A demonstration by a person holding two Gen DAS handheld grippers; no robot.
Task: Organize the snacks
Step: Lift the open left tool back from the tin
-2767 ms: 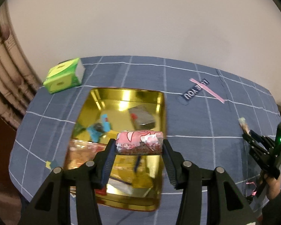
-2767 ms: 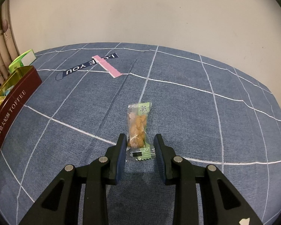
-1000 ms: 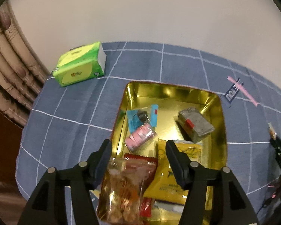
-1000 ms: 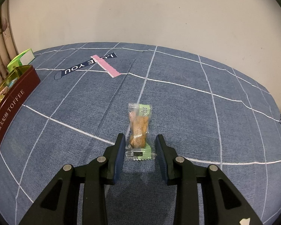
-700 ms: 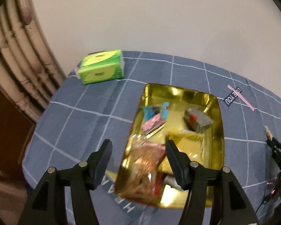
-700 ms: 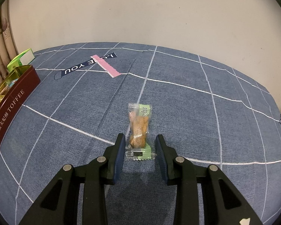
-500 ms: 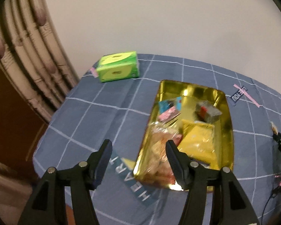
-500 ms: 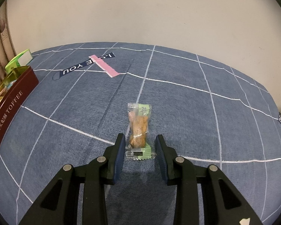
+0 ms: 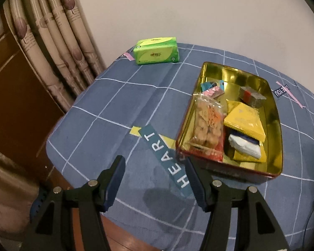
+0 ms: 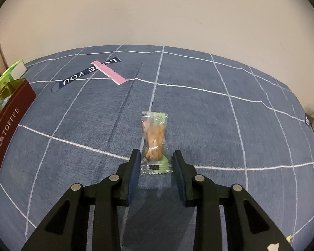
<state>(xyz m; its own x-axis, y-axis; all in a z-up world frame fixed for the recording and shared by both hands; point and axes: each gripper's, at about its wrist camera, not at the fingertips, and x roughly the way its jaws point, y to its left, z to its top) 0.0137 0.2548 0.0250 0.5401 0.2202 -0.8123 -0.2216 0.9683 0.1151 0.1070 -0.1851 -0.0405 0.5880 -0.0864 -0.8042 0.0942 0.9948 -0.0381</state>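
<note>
My right gripper holds a clear snack packet of orange pieces by its crimped near end. The jaws are closing, both pads against the packet's edges, and it sticks out forward above the blue checked tablecloth. My left gripper is open with nothing in it, over the cloth off the near left corner of the gold-lined toffee tin. In the tin lie a bag of fried snacks, a yellow packet, a grey bar, a pink roll and a white packet. The tin's red wall shows far left in the right wrist view.
A green tissue pack lies at the table's far left corner, by the curtain. The table's edge drops off just left of and below my left gripper. A pink strip lies flat on the cloth between the tin and the packet.
The left gripper let the pink roll go into the tin, then drew back and to the left, so the tin now sits to its right. The right gripper stayed put.
</note>
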